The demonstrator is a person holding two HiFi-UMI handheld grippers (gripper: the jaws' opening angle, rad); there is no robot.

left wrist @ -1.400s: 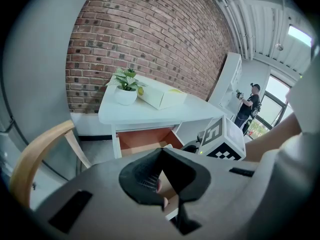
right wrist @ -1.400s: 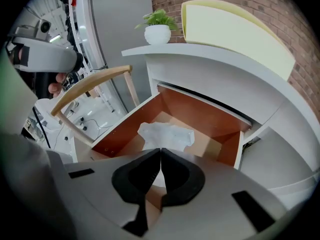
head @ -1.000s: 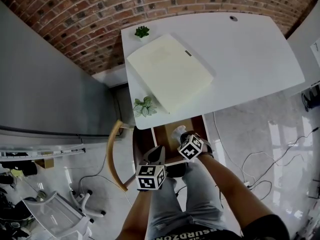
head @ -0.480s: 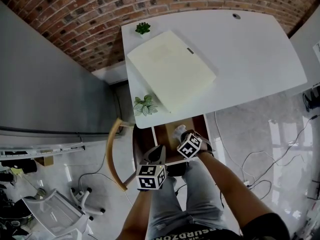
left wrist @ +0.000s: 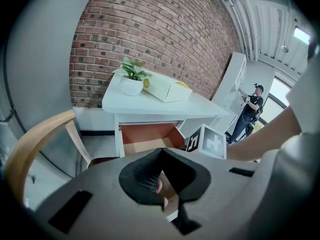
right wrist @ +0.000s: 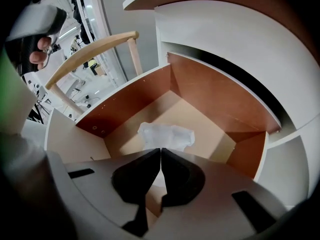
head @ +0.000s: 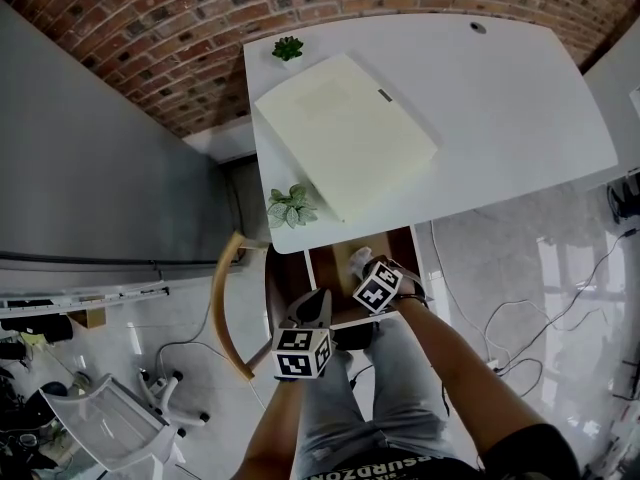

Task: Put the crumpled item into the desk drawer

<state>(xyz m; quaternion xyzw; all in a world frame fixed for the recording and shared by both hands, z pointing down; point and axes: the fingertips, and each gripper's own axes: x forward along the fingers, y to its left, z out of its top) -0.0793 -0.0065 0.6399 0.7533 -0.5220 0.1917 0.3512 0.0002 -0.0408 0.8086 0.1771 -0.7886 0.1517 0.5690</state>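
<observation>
Far left, a white office chair (head: 105, 423) sits on the pale floor (head: 520, 258), well apart from the action. Moving in, the curved wooden chair (head: 222, 313) stands just beside the near-left corner of the white counter (head: 500, 98).

Now the left tongs (left wrist: 161, 151): tips pressed together with nothing in them, angled down and held low in front of the person, short of the drawer front. Above them on the counter, a leafy potted plant (head: 290, 208) stands at the near-left edge. A smaller plant (head: 287, 48) sits at the far-left corner by the brick wall (head: 150, 38).

Centre stage is the drawer (right wrist: 215, 96), pulled out from under the counter, with reddish-brown walls and a pale bottom. And there's the crumpled item (right wrist: 167, 135), white and rumpled, down inside the drawer over that pale bottom. The right tongs (right wrist: 160, 150) point steeply down into the drawer, tips closed, pinching the item by its near edge. Whether it rests on the drawer bottom I can't tell.

Further right, a flat cream box (head: 345, 133) lies diagonally on the counter, touching nothing but the top. Beyond the counter's right end, loose cables (head: 540, 318) trail across the floor
</observation>
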